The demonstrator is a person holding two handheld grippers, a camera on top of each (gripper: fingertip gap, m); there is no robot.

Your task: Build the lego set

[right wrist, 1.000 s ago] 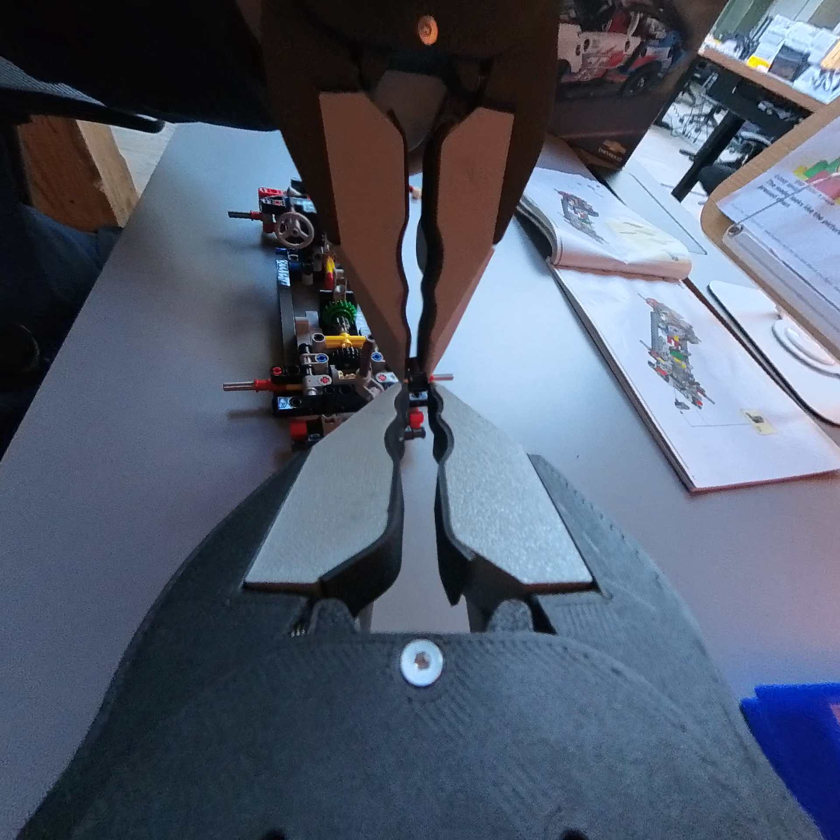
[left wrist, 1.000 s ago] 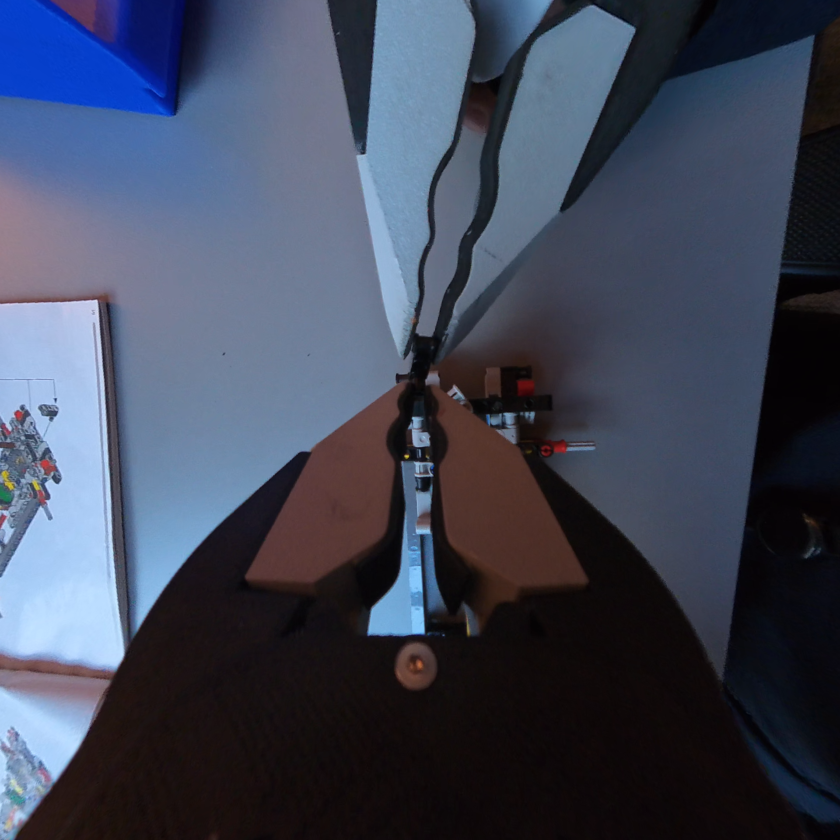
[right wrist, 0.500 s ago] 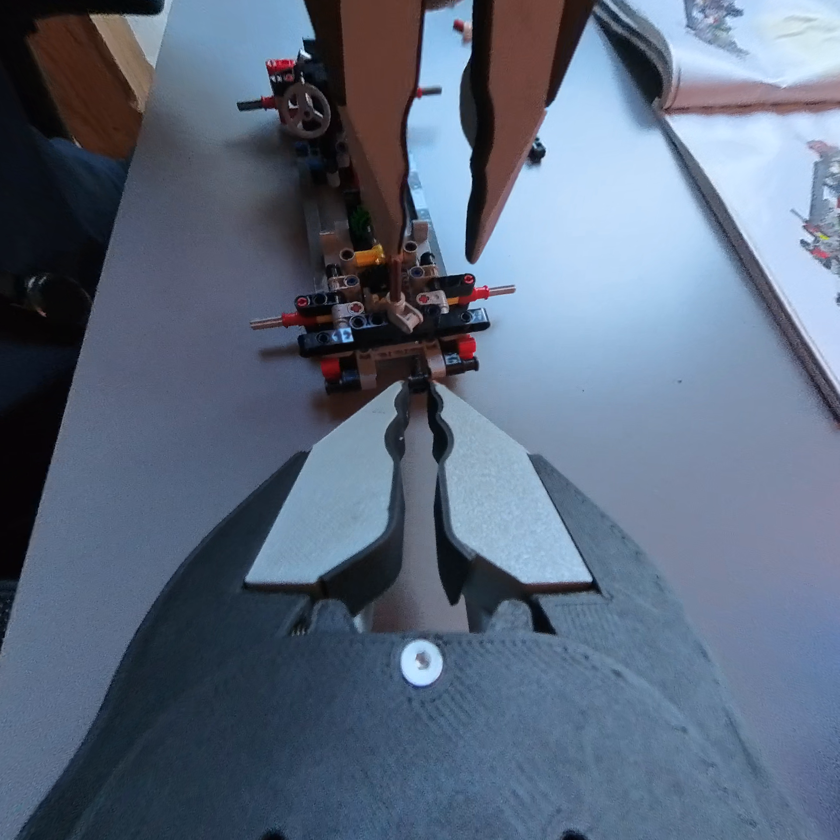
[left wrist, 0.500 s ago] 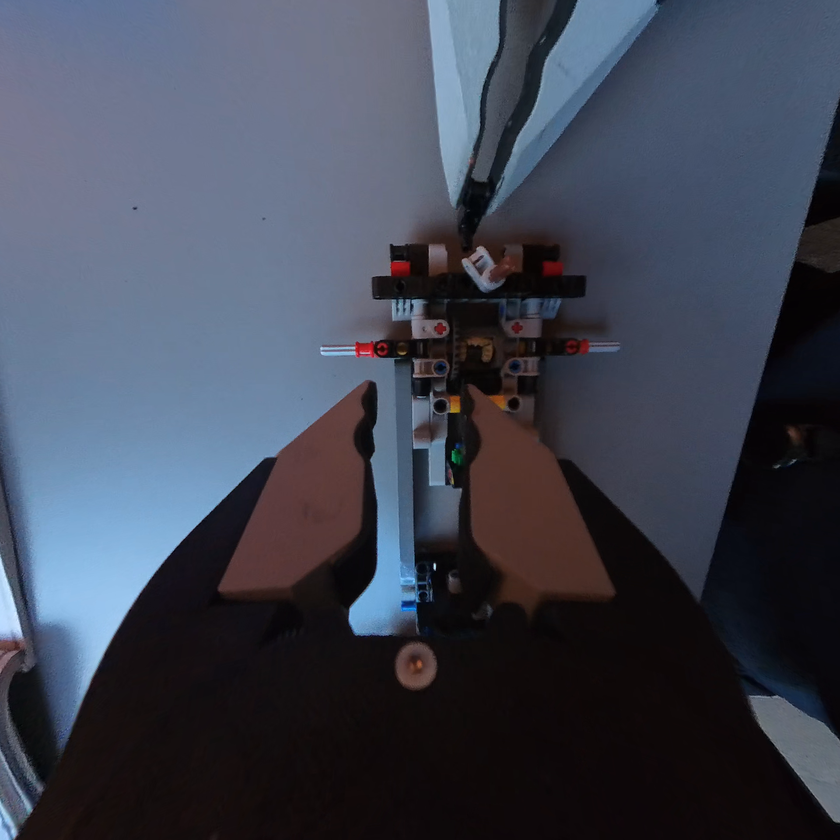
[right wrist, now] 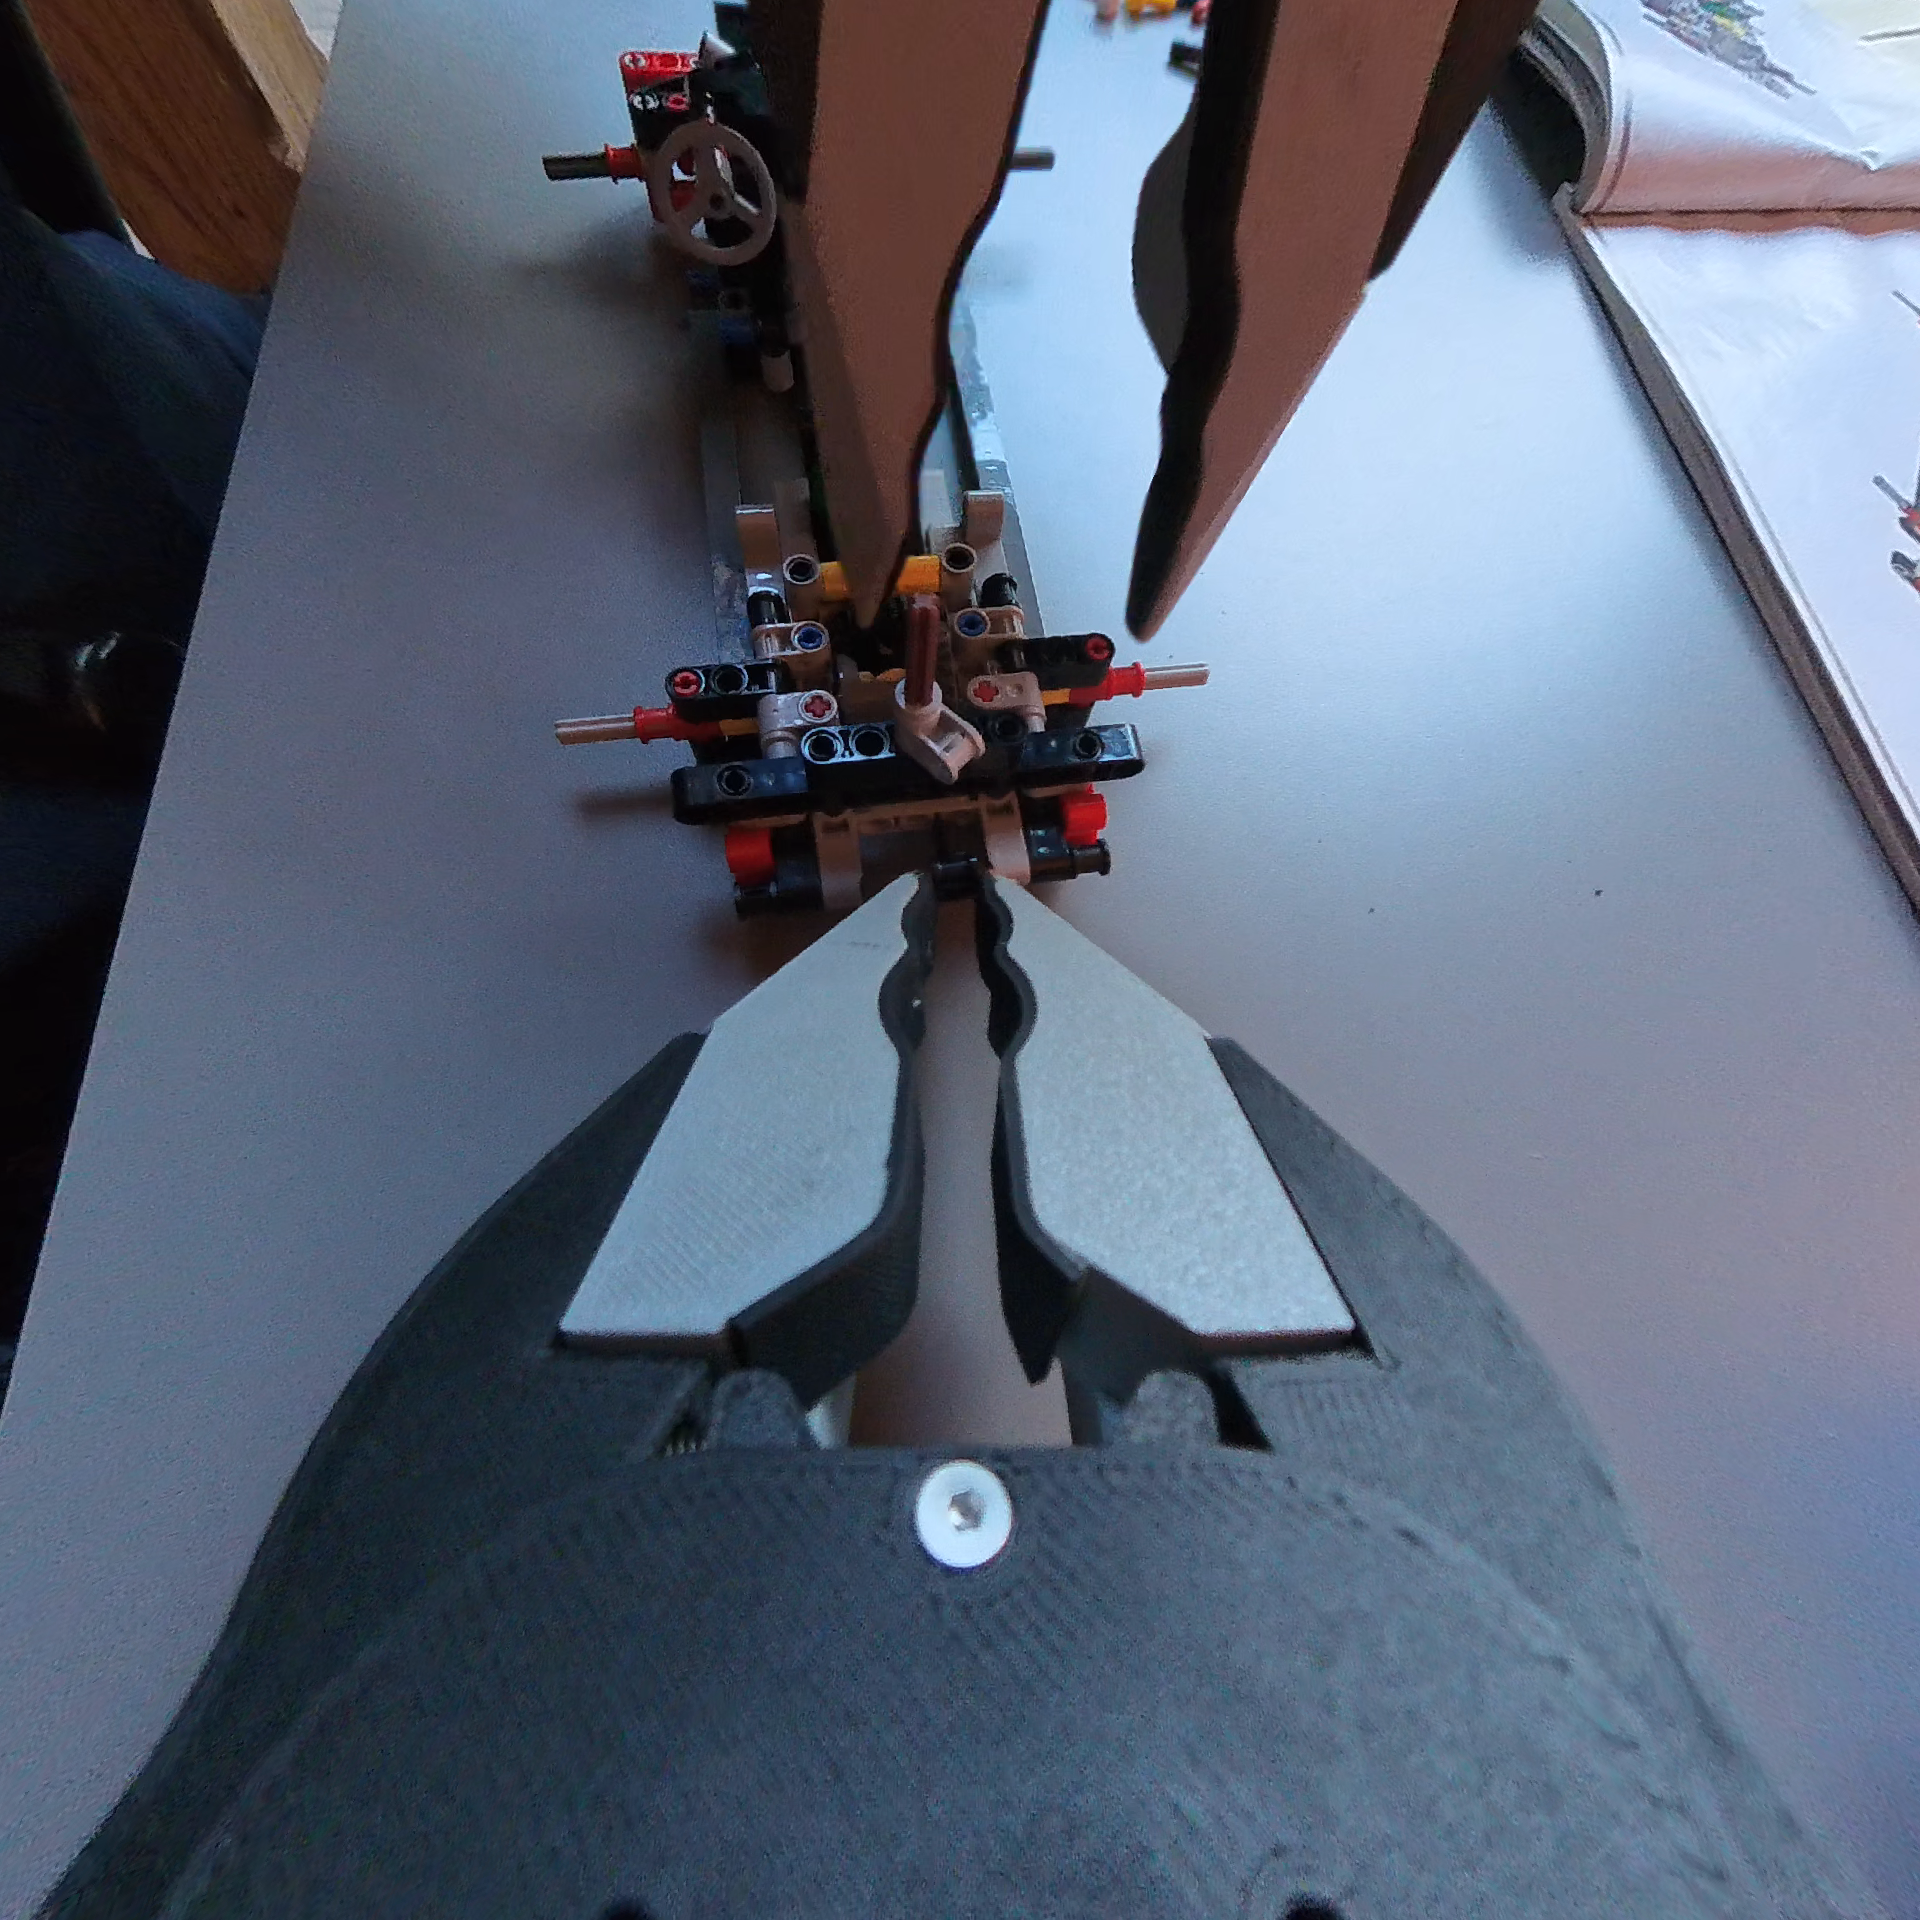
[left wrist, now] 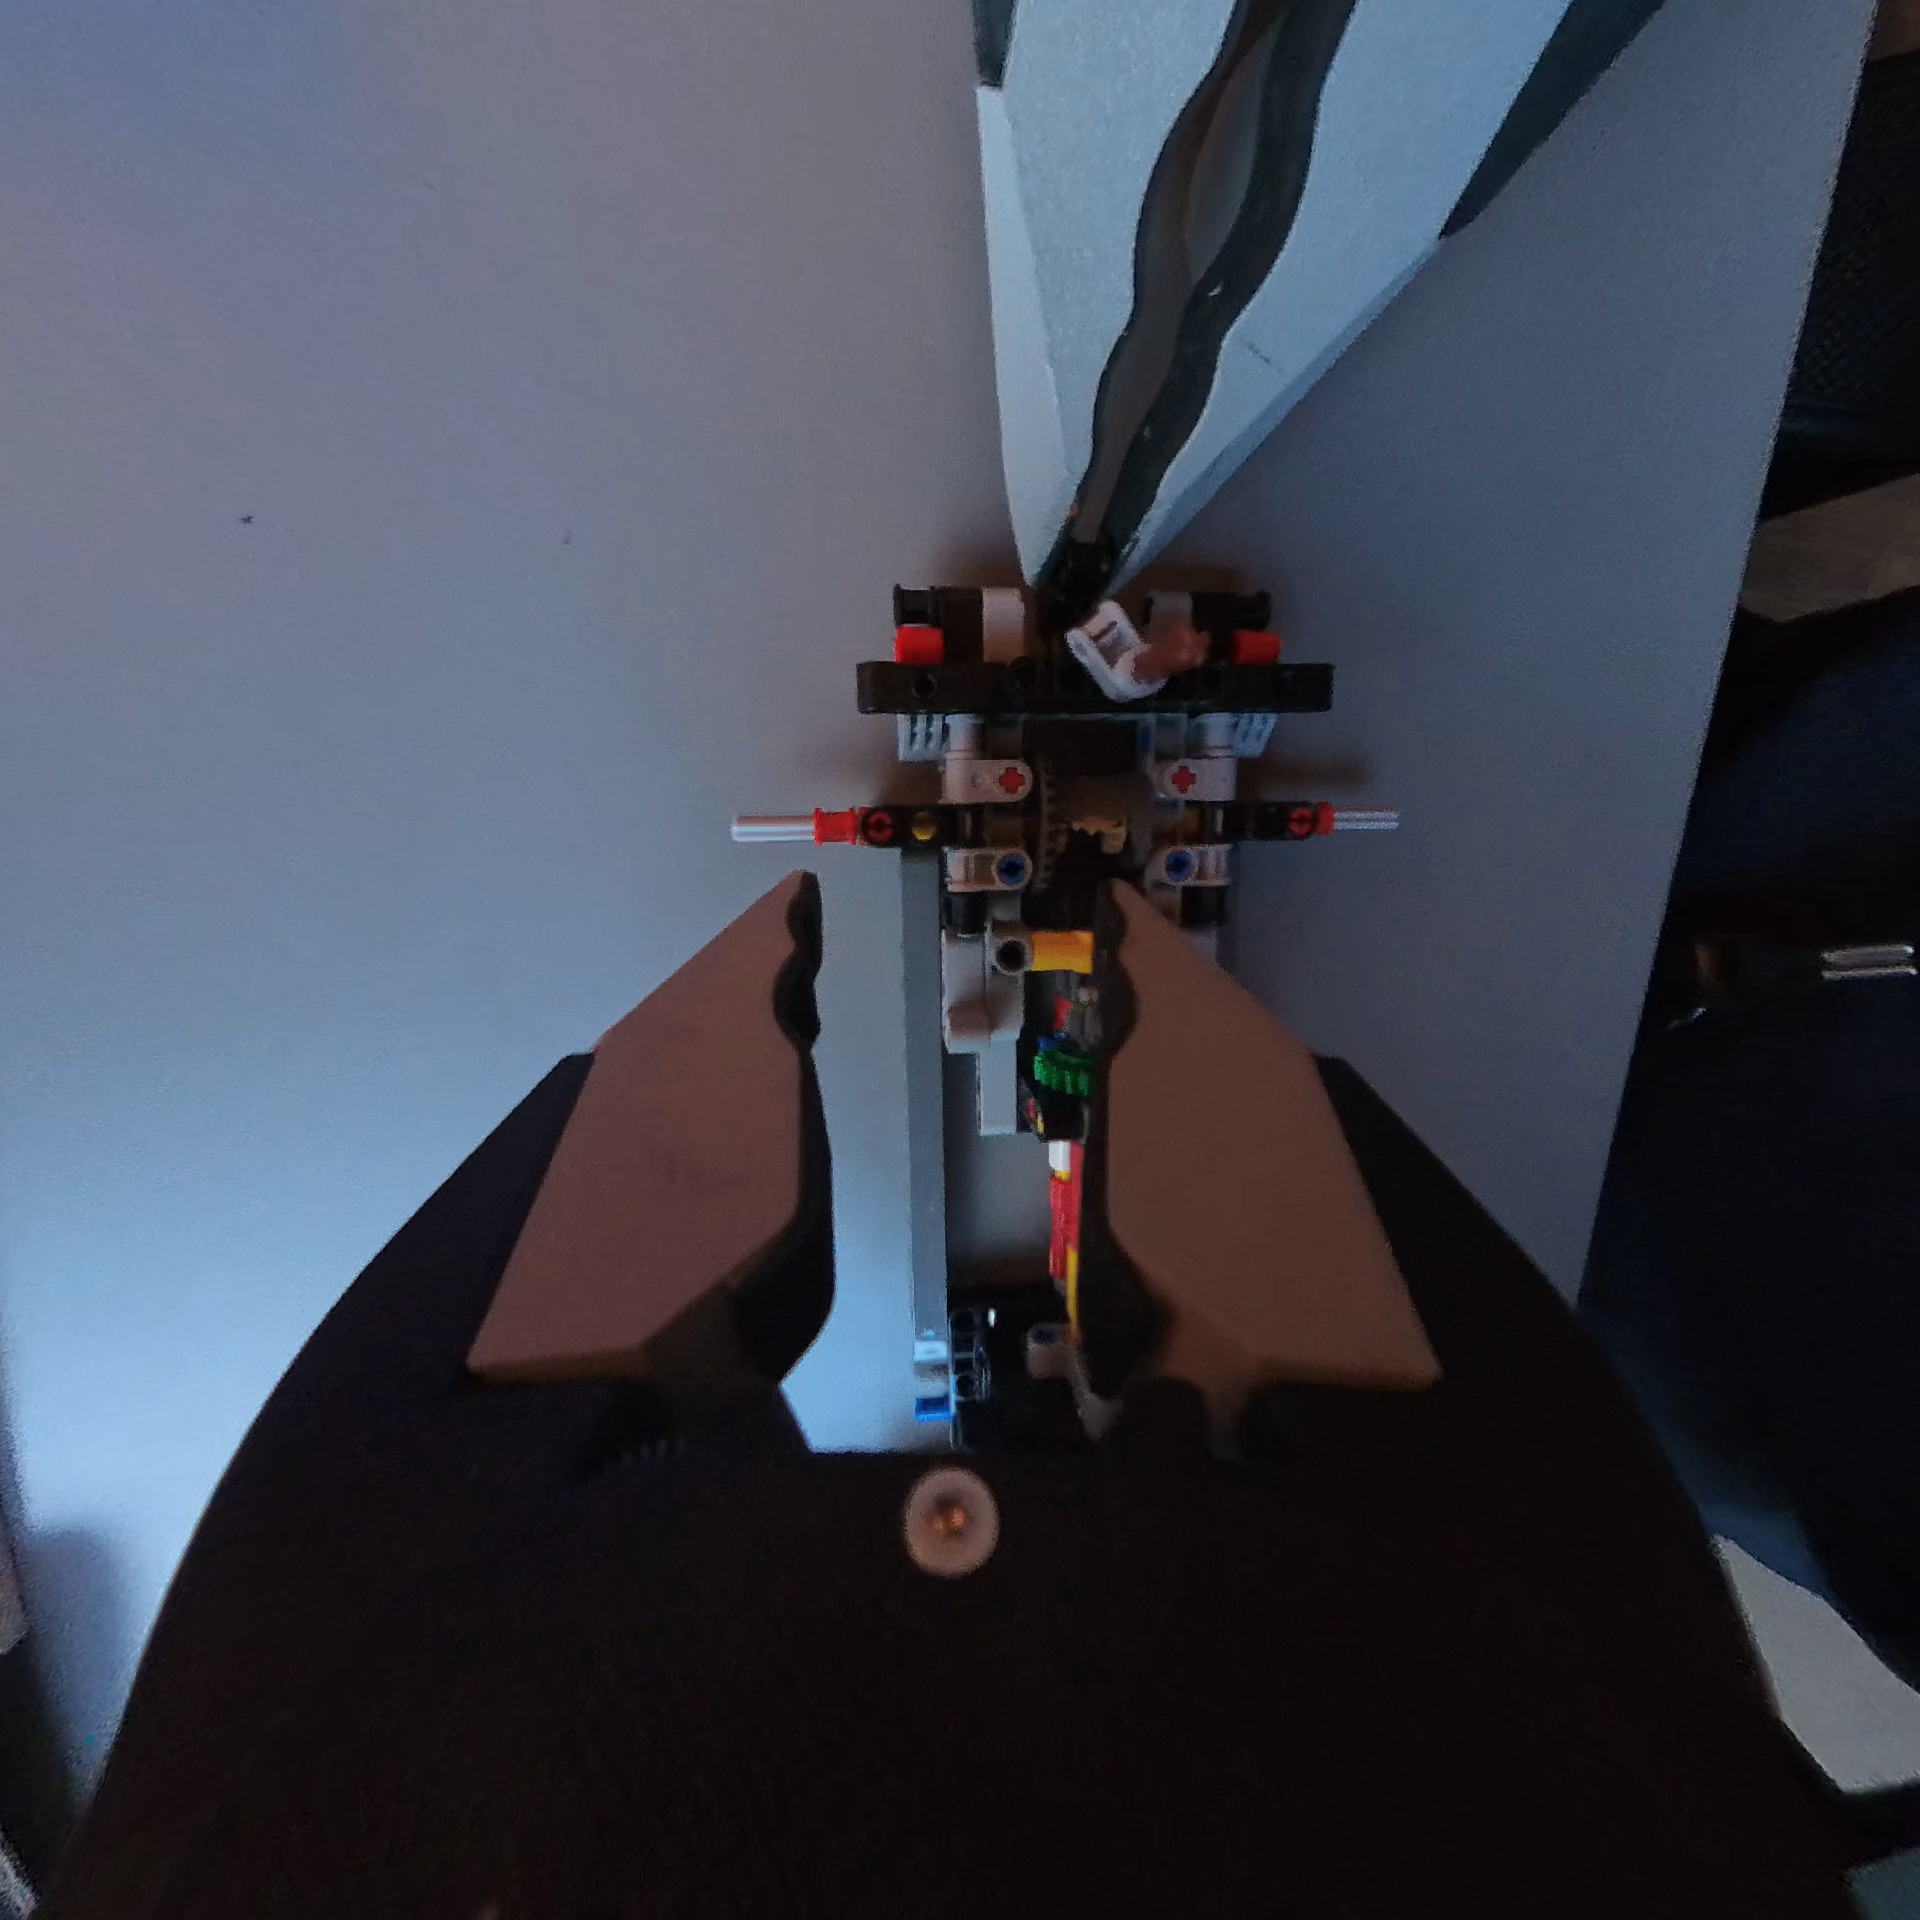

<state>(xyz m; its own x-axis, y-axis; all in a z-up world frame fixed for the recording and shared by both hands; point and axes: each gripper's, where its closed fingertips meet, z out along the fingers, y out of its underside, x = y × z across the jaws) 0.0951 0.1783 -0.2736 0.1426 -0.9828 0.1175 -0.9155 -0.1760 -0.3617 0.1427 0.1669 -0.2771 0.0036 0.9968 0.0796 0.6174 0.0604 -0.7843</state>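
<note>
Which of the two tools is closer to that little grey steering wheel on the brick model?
Left. The left tool hangs open over the model's middle, just ahead of the steering wheel; the right tool pinches a black pin at the model's opposite end.

Office or hobby workroom: grey desk [right wrist: 1403, 935], open instruction booklet [right wrist: 1787, 343] (printed build diagrams), part-built toy brick vehicle frame [right wrist: 894, 727], wooden furniture [right wrist: 177, 125].

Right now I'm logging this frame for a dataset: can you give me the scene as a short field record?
surface: grey table
main object: brick-built chassis lying on the table
left claw: open, straddling the chassis, nothing gripped
right claw: shut on a small black pin at the chassis end
chassis details: grey steering wheel at the far end, green gear
nearby: open instruction booklet
</note>
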